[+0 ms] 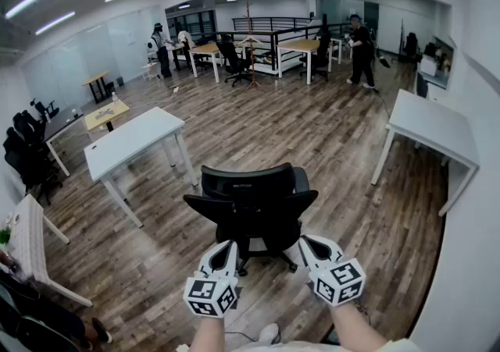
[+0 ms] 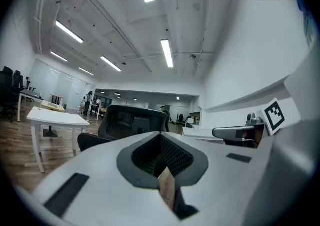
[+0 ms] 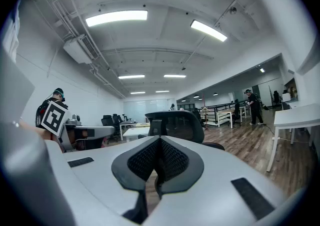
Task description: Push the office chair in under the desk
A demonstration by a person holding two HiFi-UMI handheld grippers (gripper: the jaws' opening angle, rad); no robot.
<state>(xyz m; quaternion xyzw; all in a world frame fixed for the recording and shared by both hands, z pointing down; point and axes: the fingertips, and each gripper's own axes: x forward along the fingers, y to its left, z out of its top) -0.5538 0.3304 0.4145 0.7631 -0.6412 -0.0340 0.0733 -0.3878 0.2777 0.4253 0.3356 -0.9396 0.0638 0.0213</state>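
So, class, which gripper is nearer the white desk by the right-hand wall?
Right. The right gripper hovers behind the office chair, toward the desk; the left gripper is beside it, farther off.

The black, mesh-backed office chair (image 1: 251, 200) stood upright on the floor, just beyond your left tongs (image 1: 226, 247) and right tongs (image 1: 307, 242).

Black mesh office chair (image 1: 251, 206) on glossy wood-plank floor (image 1: 328, 140).
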